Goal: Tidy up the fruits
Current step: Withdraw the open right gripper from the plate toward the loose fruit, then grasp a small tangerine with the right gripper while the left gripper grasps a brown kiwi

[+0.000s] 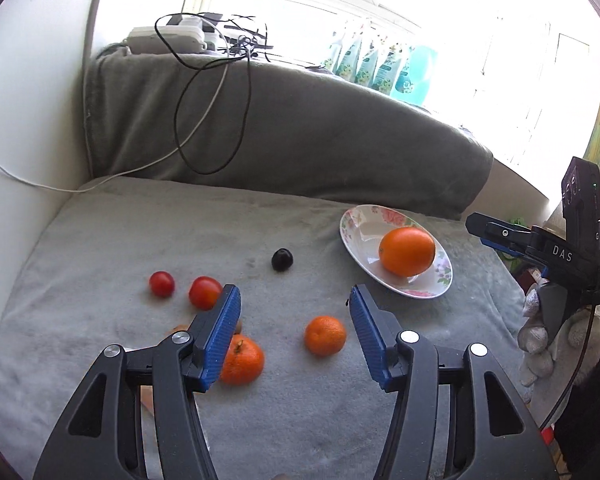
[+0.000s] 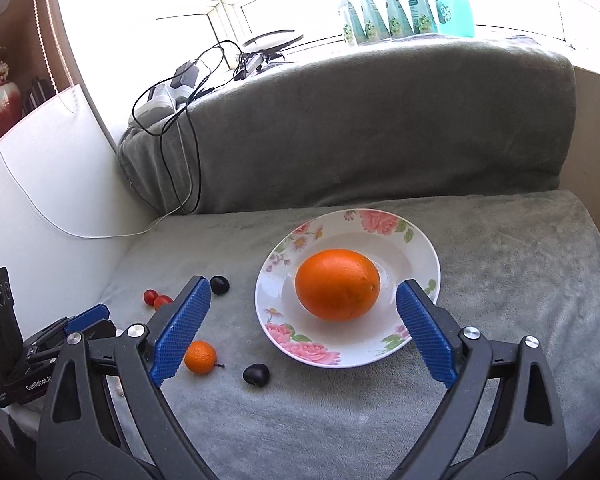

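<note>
A large orange (image 1: 407, 251) (image 2: 337, 284) lies in a floral white plate (image 1: 356, 236) (image 2: 416, 236) on a grey blanket. Loose on the blanket are two mandarins (image 1: 325, 335) (image 1: 244, 358), two red tomatoes (image 1: 161, 283) (image 1: 204, 292) and a dark plum (image 1: 282, 259). The right wrist view shows one mandarin (image 2: 200, 357), the tomatoes (image 2: 158, 300) and two plums (image 2: 219, 285) (image 2: 256, 374). My left gripper (image 1: 294, 300) is open and empty above the mandarins. My right gripper (image 2: 302, 300) is open and empty, its jaws either side of the plate's near part; it also shows in the left wrist view (image 1: 500, 234).
A grey-covered backrest (image 1: 300, 128) (image 2: 380, 128) rises behind the blanket, with cables (image 1: 216, 80) (image 2: 180, 120) draped over it. A white wall (image 1: 28, 120) bounds the left side. Teal bottles (image 1: 380, 64) (image 2: 400, 4) stand on the windowsill.
</note>
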A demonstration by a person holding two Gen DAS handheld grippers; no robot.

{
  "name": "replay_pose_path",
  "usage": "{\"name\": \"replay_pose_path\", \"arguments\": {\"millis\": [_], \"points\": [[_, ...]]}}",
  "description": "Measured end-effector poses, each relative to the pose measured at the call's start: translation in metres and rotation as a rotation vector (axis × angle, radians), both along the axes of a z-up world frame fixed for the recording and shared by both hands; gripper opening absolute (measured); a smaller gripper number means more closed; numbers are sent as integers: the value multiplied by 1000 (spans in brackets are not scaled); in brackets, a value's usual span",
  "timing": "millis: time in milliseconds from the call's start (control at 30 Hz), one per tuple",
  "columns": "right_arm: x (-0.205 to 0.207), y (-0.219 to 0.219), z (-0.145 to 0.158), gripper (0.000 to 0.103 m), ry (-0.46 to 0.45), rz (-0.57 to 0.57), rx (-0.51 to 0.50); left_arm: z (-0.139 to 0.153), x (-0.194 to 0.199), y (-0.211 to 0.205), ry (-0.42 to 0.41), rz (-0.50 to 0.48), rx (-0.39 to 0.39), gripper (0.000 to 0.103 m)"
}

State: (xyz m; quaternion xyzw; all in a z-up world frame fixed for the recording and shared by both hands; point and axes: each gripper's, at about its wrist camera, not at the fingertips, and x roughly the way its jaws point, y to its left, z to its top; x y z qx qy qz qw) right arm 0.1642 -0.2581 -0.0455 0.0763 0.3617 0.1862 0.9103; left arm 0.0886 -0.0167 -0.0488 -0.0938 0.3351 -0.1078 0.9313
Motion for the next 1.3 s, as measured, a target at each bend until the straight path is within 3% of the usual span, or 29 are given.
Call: {"name": "replay_pose_path", "arguments": {"millis": [367, 533, 633, 833, 1000, 1067, 1300], "points": [[-27, 44, -1, 96, -68, 139, -87, -17, -21, 51, 48, 111, 4, 56], [-30, 61, -10, 95, -48, 197, -102, -26, -19, 57, 81, 101, -7, 44], [-28, 70, -17, 85, -26, 227, -107, -33, -12, 61, 110, 81, -41, 38], [-28, 85, -30, 67, 19, 285, -121, -40, 2, 63, 150, 53, -37, 35], [-27, 99, -40, 63, 37, 328, -152, -42, 19, 62, 204, 2, 32, 32], [-26, 104, -44, 56, 46, 348, -164, -44, 25, 61, 229, -21, 65, 32], [-20, 120, -60, 56, 76, 396, -201, -50, 37, 52, 288, -88, 139, 32]]}}
